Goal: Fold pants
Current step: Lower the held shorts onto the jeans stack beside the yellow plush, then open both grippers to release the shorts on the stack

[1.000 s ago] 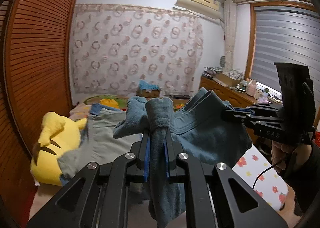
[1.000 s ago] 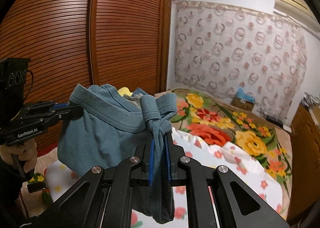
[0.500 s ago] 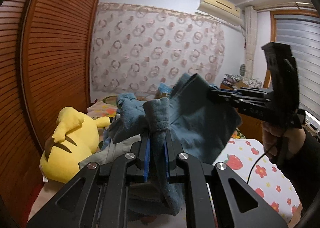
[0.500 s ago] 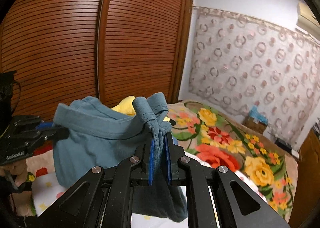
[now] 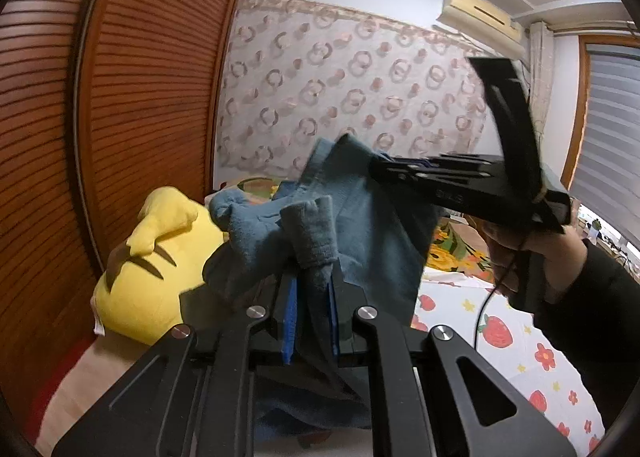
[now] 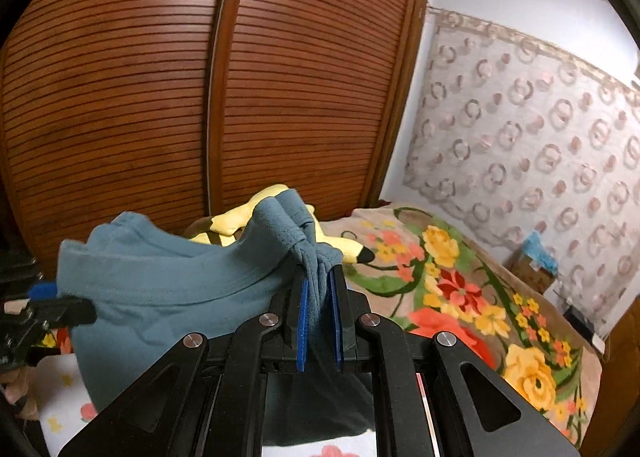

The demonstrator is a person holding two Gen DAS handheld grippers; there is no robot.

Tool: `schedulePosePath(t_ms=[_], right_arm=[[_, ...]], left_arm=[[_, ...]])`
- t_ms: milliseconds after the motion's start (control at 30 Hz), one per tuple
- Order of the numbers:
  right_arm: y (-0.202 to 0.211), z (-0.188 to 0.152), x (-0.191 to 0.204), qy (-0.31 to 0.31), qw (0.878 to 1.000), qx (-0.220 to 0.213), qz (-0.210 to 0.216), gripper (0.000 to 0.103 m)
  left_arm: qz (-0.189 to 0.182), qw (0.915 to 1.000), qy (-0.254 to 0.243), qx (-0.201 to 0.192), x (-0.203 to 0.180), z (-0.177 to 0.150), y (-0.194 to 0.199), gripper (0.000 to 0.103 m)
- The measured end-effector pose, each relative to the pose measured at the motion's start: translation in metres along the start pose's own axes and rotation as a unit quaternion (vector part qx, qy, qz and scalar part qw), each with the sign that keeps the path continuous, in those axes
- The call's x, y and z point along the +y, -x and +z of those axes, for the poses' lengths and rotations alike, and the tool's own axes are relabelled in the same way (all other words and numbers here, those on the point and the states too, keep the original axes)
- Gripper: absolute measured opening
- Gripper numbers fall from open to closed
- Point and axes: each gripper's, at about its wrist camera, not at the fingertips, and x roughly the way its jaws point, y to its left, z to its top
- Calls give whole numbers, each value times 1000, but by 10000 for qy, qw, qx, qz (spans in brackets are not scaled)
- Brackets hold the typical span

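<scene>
Blue-grey pants (image 5: pixel 360 225) hang in the air between both grippers, above the bed. My left gripper (image 5: pixel 312 297) is shut on a bunched corner of the cloth, which sticks up past its blue pads. My right gripper (image 6: pixel 320 297) is shut on another bunched corner of the pants (image 6: pixel 168 297). In the left wrist view the right gripper (image 5: pixel 384 171) reaches in from the right, held by a hand (image 5: pixel 520 253) in a dark sleeve. In the right wrist view the left gripper (image 6: pixel 76 311) pinches the cloth at the far left. The pants' lower part is hidden behind the gripper bodies.
A yellow plush toy (image 5: pixel 148 269) lies by the slatted wooden wardrobe doors (image 6: pixel 200 97). The bed carries a flowered blanket (image 6: pixel 460 289) and a white strawberry-print sheet (image 5: pixel 512 345). A patterned curtain (image 5: pixel 340 89) covers the far wall, with a small box (image 6: pixel 536 261) below it.
Both grippers swung left toward the wardrobe with the pants still held. The right gripper came closer to the left one, so the cloth between them bunched up and narrowed.
</scene>
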Motion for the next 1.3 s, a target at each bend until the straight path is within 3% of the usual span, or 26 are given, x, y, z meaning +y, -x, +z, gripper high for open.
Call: schedulePosePath(t_ms=[333,467,533,600,667,900,1033,1300], right_arm=[[-27,2,0,48,9997,202,120,11],[-25,0,-9,-229,9990,371,26,30],[-14,-1,-12,-359,9988,345,33,37],[-1,-2,-16,-498,9982,328,14,37],[15,-6,-18,-628,9975,315,-10,37],[63,-22,1,-934,9950,345,-123,38],[90,-31,13,-1132,9929,321,-200,38],[143,-53,34,-1441,9886,197,-375,38]], left_arm=[[321,9989,268,206,8,-16,-3,14],[327,9986,292,303,11,-17,-4,22],[363,9986,219,310,9,-16,-2,27],[349,9987,184,310,9,-16,1,33],[330,9989,137,305,8,-16,5,46],[198,9991,-64,377,-1,-16,16,59],[49,9992,-158,371,-9,-16,27,77],[-152,9977,-523,412,-34,-19,47,77]])
